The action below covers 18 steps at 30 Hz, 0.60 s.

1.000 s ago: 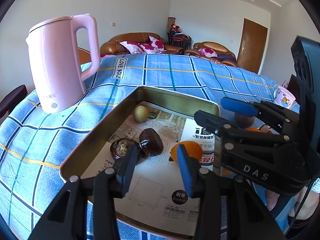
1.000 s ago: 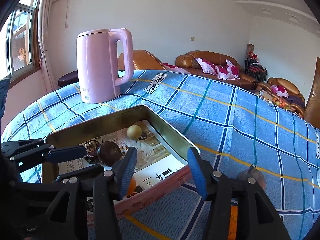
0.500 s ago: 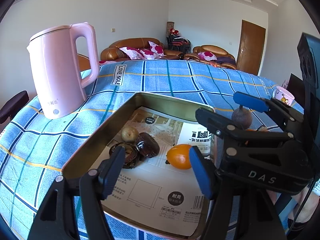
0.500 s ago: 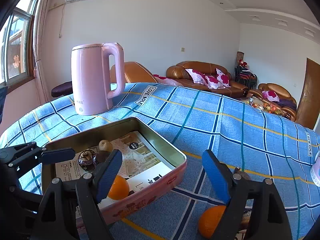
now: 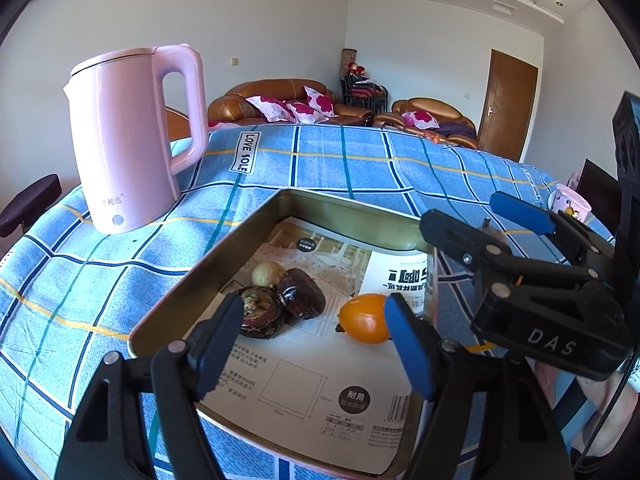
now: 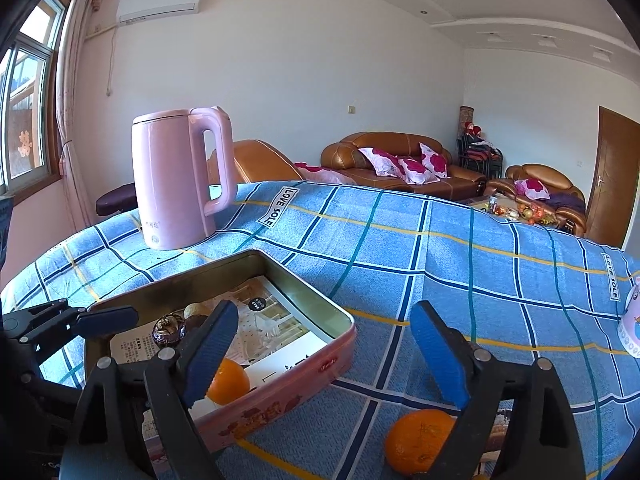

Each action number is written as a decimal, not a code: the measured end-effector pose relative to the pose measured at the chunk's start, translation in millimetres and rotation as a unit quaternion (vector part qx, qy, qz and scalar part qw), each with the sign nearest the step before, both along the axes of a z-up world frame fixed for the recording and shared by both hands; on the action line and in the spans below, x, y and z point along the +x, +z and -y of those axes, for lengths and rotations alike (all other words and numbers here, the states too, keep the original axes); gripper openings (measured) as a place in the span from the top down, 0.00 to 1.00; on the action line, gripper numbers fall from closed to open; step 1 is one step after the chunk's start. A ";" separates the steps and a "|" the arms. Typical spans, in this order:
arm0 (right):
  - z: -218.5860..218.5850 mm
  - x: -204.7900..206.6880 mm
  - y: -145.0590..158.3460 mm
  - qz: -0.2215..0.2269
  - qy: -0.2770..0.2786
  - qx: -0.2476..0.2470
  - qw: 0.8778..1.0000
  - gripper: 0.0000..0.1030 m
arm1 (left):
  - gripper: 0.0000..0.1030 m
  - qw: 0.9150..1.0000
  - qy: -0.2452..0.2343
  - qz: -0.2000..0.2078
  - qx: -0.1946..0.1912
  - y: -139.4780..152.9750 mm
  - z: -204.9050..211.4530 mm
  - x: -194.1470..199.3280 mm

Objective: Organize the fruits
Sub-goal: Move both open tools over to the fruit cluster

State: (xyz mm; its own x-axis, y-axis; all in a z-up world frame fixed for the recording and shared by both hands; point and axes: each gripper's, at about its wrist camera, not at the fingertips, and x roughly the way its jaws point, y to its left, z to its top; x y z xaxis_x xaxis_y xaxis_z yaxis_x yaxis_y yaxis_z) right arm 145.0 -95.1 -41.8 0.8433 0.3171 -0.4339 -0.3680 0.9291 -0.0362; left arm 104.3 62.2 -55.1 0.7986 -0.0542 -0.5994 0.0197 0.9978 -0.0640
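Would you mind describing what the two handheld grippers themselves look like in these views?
Both are black plastic clamp-style bodies with silver rivets. The left gripper and the right gripper each carry two long, ribbed blue finger pads. The left wrist view shows white "DAS" lettering on the right gripper's side. No sleeves or cables are clearly visible.

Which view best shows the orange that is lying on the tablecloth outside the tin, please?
The right wrist view: the orange on the tablecloth lies near the bottom edge beside the tin, partly behind a gripper finger. The left wrist view does not clearly show it.
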 end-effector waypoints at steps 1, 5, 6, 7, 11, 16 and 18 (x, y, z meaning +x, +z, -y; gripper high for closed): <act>0.7 0.2 0.1 -0.001 -0.002 0.001 1.000 0.13 | 0.27 1.000 0.001 0.002 0.000 0.3 0.2 -0.5; 4.6 -0.9 0.1 -0.004 -0.006 0.005 1.000 0.13 | 0.27 1.000 0.008 0.014 0.001 2.6 1.3 -4.9; 5.8 -2.4 0.0 -0.004 -0.006 0.006 1.000 0.13 | 0.26 1.000 0.010 0.016 0.004 3.0 2.7 -6.2; 8.4 -5.0 0.1 -0.005 -0.005 0.007 1.000 0.13 | 0.26 1.000 0.010 0.019 0.008 3.6 4.4 -7.5; 34.4 -23.4 1.7 -0.003 -0.004 0.019 1.000 0.13 | 0.26 0.999 0.005 0.031 0.008 5.5 13.3 -13.8; 86.2 -45.5 2.9 -0.009 -0.050 0.019 0.999 0.13 | 0.23 0.999 -0.013 0.031 0.011 6.2 33.9 -15.0; 108.5 -49.7 1.5 -0.024 -0.070 0.026 0.997 0.13 | 0.23 0.999 -0.025 0.030 0.012 5.9 44.7 -16.1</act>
State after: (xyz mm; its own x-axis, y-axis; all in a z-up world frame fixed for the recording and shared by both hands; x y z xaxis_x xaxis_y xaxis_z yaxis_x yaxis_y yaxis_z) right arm 95.3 -203.6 -40.3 0.8596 0.2203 -0.4610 -0.2341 0.9718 0.0280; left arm 88.2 17.5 -49.2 0.8294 -0.0807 -0.5528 0.0722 0.9967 -0.0371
